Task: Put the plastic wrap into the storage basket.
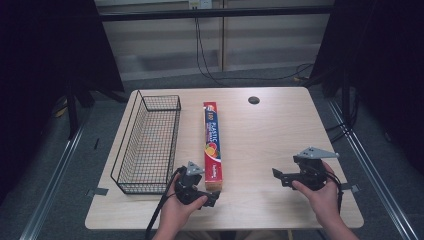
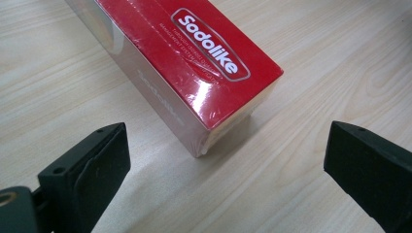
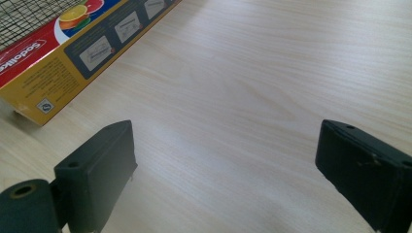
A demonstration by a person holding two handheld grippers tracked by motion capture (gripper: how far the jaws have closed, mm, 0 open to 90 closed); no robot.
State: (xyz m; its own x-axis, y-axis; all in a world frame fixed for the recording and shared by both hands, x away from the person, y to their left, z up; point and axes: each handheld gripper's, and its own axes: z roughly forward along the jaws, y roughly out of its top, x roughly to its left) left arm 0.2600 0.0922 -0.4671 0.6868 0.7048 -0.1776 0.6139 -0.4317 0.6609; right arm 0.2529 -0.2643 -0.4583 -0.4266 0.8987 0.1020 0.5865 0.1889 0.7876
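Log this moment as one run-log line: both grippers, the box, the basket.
left gripper: open, at near end of plastic wrap box | right gripper: open, over bare table | wire basket: empty, left of box

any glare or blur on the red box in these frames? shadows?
Left gripper view: white glare streaks on the box's glossy red wrap, tongs soft at the frame edge. Right gripper view: box sharp, print readable. High view: even light, dark surround, faint shadow beside the basket.

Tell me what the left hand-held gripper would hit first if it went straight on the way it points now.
Probably the near end of the red plastic-wrap box. The left hand-held gripper has its jaws wide open, with the box corner lying just ahead between them; only bare table lies in between.
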